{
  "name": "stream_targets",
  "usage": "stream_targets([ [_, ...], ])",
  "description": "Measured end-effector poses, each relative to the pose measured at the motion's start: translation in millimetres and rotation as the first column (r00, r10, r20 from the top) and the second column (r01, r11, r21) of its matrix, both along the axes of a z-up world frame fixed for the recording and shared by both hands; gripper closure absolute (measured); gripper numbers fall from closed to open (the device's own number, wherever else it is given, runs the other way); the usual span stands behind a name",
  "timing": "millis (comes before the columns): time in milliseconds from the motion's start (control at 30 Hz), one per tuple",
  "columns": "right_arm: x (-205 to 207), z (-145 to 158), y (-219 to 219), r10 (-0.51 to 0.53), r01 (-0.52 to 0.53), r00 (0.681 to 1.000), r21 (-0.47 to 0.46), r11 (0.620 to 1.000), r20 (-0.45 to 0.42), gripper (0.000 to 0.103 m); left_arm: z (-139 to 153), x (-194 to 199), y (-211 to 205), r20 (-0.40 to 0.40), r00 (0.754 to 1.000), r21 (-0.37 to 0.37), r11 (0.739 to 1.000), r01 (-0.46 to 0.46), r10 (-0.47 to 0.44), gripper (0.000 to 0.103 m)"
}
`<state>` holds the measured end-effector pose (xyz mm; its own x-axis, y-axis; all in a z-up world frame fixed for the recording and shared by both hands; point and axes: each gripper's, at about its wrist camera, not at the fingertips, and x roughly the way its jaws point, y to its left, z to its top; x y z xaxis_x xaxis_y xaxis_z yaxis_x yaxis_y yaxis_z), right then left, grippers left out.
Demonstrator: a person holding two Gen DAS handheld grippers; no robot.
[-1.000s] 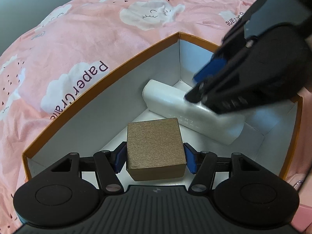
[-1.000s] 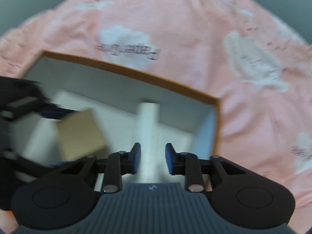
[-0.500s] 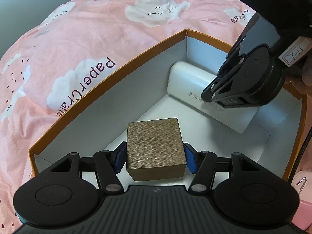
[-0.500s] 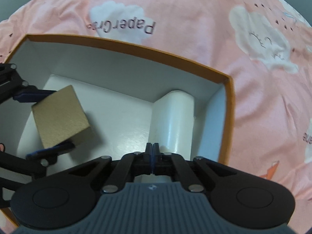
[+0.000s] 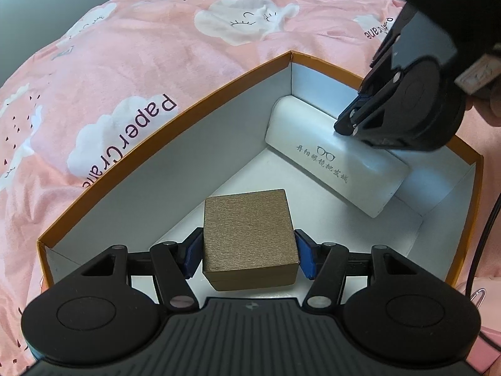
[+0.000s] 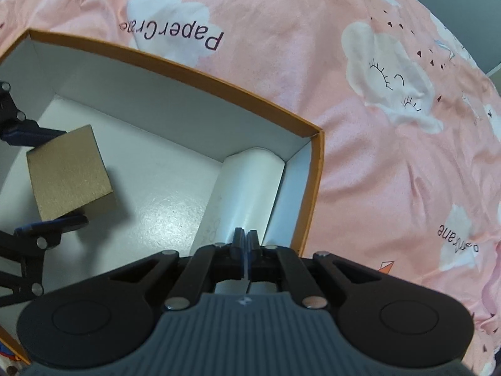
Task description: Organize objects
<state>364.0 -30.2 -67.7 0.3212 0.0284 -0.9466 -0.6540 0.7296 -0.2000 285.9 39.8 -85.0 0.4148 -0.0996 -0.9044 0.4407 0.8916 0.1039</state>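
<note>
"What did the left camera give you that the right one didn't?"

"The printing on the white glasses case [image 5: 336, 159]: a little spectacles logo over a line of characters along its side. It also showed the right gripper [image 5: 346, 123] from outside, its tips down on the top of the case."

"And the right camera?"

"The right gripper's blue pads pressed together with nothing between them, over the case, which lay along the box's side wall with its end in the far corner. It also showed the left gripper [image 6: 47, 175] side-on."

"What was the left one doing?"

"Its fingers [image 5: 191, 252] were clamped wide on the brown box [image 5: 249, 235], one pad on each side, low inside the orange-rimmed box [image 5: 169, 123]."

"Textures?"

"The brown box was a squat block with a fine brushed grain and sharp edges. The case was smooth, glossy and rounded like a loaf. The big box had matt white card walls and a slightly pebbled floor. It sat on a soft pink blanket [image 6: 375, 156] printed with sleepy white clouds."
</note>
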Motion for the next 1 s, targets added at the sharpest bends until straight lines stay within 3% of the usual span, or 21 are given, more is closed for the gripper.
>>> stream_targets([
  [200,0,-11,20,0.068,-0.065,0.997,-0.133,0.989,0.021,0.102,4,-2,-1,0.006,1.000,0.011,1.000,0.006,-0.006,0.034],
  [300,4,-20,24,0.095,-0.079,0.993,-0.201,0.976,0.073,0.103,6,-3,0,0.009,1.000,0.005,1.000,-0.001,0.001,0.034],
  [500,5,-31,22,0.112,-0.099,0.992,-0.184,0.978,0.059,0.101,5,-3,3,0.008,1.000,0.010,1.000,-0.003,0.003,0.034],
  [567,7,-38,24,0.087,-0.092,0.995,-0.128,0.987,-0.039,0.103,3,-1,3,0.003,1.000,0.011,1.000,-0.005,0.005,0.034],
  [667,7,-48,24,0.090,-0.093,0.996,-0.162,0.982,-0.025,0.103,3,-3,6,0.004,1.000,0.005,1.000,-0.006,0.006,0.034],
  [767,12,-37,20,0.070,-0.072,0.997,-0.110,0.991,-0.030,0.101,3,-4,10,0.007,1.000,0.011,1.000,-0.004,0.004,0.034],
  [867,14,-17,18,0.062,-0.062,0.998,-0.012,0.998,-0.013,0.091,-1,0,11,-0.001,1.000,0.029,1.000,-0.010,0.010,0.034],
  [933,18,-7,17,0.053,-0.047,0.996,0.079,0.996,-0.069,0.085,-3,1,11,-0.011,1.000,0.030,0.999,-0.011,0.011,0.034],
  [1000,22,-4,15,0.049,-0.024,0.987,0.161,0.987,-0.153,0.085,-3,1,10,-0.018,1.000,0.028,1.000,-0.007,0.007,0.034],
])
